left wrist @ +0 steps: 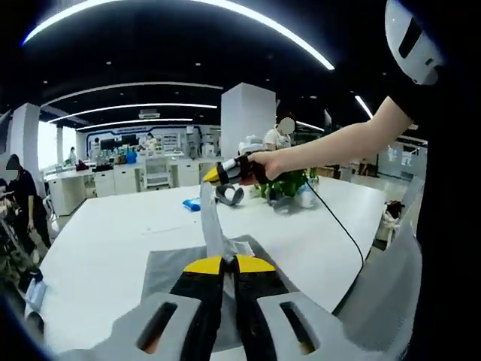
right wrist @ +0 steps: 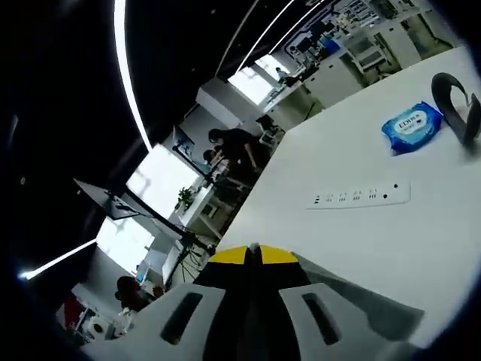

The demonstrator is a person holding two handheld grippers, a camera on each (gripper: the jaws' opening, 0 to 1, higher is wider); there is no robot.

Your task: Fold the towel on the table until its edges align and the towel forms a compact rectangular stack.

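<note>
A grey towel (left wrist: 161,267) lies on the white table (left wrist: 105,233) right in front of my left gripper (left wrist: 229,263), whose yellow-tipped jaws are shut on its near part. From there a narrow strip of towel (left wrist: 213,226) rises to my right gripper (left wrist: 213,176), held in a person's hand above the table and shut on that raised end. In the right gripper view, my right gripper (right wrist: 253,254) has its jaws closed, and grey towel cloth (right wrist: 353,297) hangs off its right side.
Beyond the towel lie a blue wipes pack (left wrist: 192,204) (right wrist: 411,126), a black curved object (left wrist: 229,195) (right wrist: 458,105) and a green plant (left wrist: 289,184). A white power strip (right wrist: 361,195) lies on the table. A black cable (left wrist: 338,222) crosses the right side. People stand at the left.
</note>
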